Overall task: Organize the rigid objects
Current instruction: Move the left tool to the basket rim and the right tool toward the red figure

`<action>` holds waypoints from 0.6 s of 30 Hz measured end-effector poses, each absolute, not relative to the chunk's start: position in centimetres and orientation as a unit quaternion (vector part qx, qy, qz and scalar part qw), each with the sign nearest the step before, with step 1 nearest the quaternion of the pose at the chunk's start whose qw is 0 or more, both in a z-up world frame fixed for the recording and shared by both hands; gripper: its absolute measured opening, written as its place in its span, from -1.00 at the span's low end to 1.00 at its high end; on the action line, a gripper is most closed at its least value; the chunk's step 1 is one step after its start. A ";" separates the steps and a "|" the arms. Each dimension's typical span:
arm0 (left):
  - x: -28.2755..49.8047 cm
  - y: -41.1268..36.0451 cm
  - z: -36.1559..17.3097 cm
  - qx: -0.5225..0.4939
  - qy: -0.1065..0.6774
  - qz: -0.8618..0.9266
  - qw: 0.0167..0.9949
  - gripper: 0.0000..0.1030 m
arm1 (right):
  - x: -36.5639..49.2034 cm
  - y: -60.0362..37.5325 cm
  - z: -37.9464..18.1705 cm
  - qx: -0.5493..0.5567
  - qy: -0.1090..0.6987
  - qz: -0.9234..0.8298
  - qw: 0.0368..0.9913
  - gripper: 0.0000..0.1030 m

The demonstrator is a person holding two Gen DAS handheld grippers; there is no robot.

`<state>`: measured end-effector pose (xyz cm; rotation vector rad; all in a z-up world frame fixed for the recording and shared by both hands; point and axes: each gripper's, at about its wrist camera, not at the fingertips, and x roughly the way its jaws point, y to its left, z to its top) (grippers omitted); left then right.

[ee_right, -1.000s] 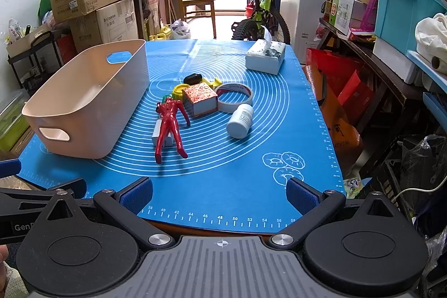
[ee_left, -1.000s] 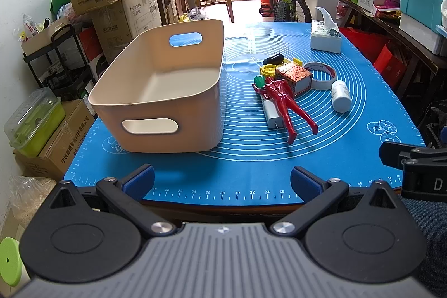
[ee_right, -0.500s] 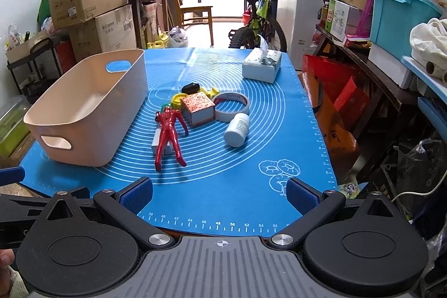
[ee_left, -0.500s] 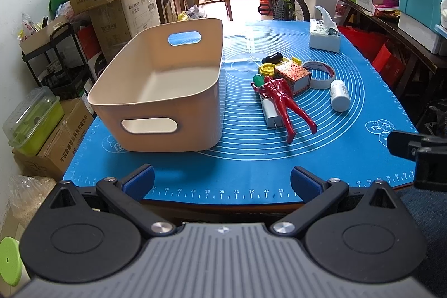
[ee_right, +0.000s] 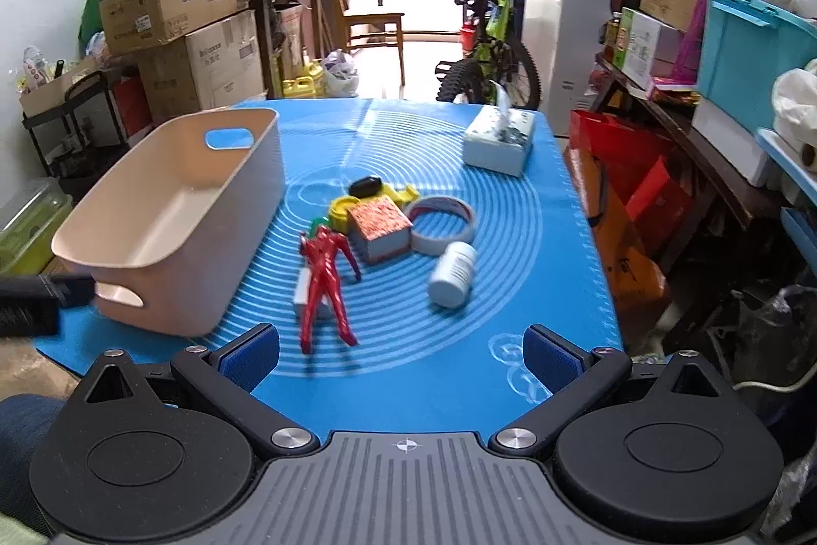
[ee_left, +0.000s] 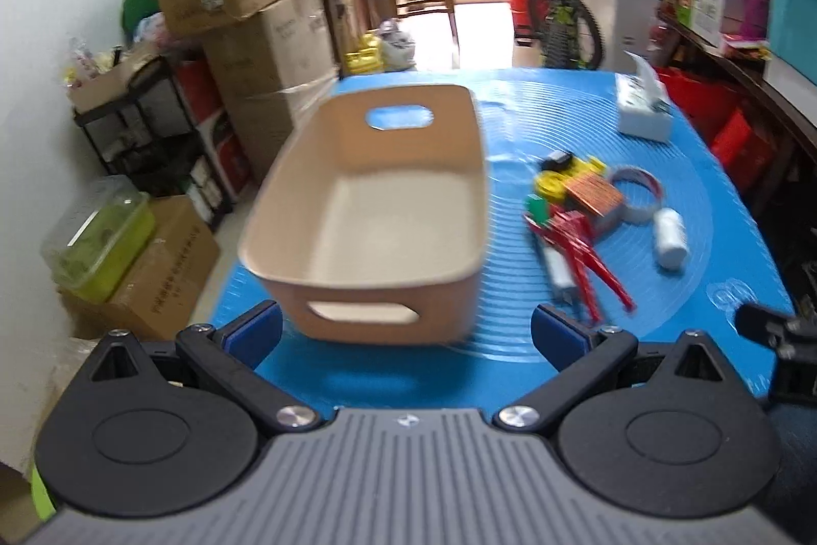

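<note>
So the small things sit in a heap at the middle of the right wrist view — a red toy figure (ee_right: pixel 327 284), a patterned box (ee_right: pixel 380 228), a tape ring (ee_right: pixel 443 224), a white bottle (ee_right: pixel 453 274) and a yellow piece (ee_right: pixel 343 206). The beige bin (ee_right: pixel 168 218) stands just to their left on the blue mat (ee_right: pixel 418 371), with nothing in it. Both grippers have moved up and forward since a moment ago, so the heap looks bigger and lower in the picture. The right gripper (ee_right: pixel 401 348) is wide open and holds nothing — the left gripper (ee_left: pixel 406 330) too. Packing has not begun, I think; the left picture is now blurry from moving.
</note>
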<state>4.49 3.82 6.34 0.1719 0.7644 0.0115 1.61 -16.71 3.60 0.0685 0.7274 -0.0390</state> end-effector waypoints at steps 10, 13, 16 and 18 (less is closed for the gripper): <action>11.0 8.6 7.5 0.077 0.397 0.043 0.914 0.99 | 8.0 -14.7 3.3 0.025 0.362 0.006 0.932 0.96; 13.4 9.9 7.1 0.068 0.406 0.048 0.910 0.99 | 10.3 -14.3 2.6 0.018 0.375 0.010 0.927 0.96; 15.8 11.0 6.7 0.061 0.414 0.055 0.907 0.98 | 12.5 -14.3 1.4 0.025 0.392 0.017 0.919 0.96; 17.3 11.5 6.2 0.059 0.421 0.052 0.903 0.98 | 14.0 -14.1 0.6 0.029 0.404 0.020 0.914 0.96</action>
